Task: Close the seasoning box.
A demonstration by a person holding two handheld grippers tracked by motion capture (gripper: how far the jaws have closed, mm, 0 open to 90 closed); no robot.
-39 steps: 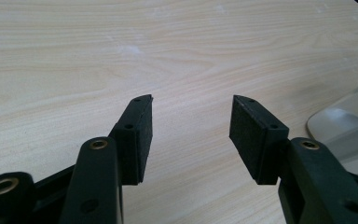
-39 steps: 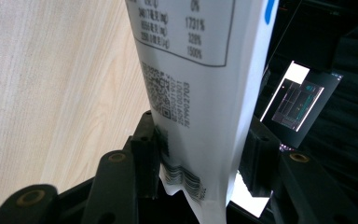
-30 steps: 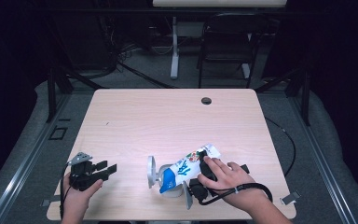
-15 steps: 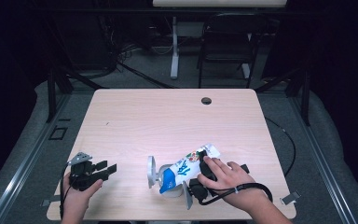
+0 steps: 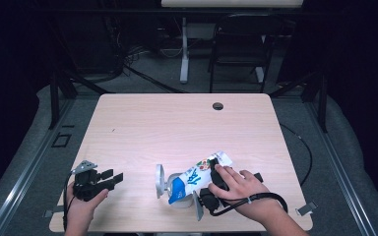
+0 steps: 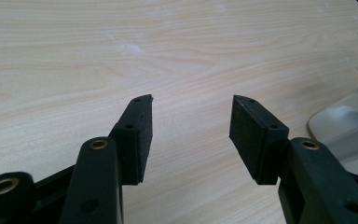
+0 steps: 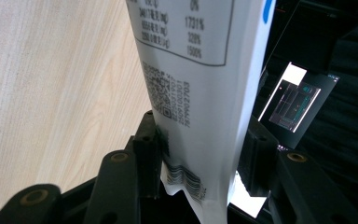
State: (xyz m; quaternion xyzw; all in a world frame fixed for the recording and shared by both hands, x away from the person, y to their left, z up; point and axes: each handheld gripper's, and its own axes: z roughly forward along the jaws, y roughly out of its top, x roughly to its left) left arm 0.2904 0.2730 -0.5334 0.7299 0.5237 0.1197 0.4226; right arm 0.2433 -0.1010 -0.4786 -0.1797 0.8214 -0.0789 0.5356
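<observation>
The right gripper [image 7: 200, 144] clamps the printed white carton [image 7: 200, 70] between its pads, apparently tilted over a white holder [image 5: 161, 181] near the tabletop's [image 5: 177, 128] front edge. The left gripper [image 6: 191, 126] stands open by the front-left corner, holding nothing.

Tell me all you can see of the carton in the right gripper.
The carton is white with blue and coloured print, looks like coated paperboard, and has a nutrition table and barcode on one side. It lies tilted over the table's near edge, gabled top toward the far right, lower end by a white holder. The right gripper has its jaws on both sides of it, pads against its faces.
</observation>
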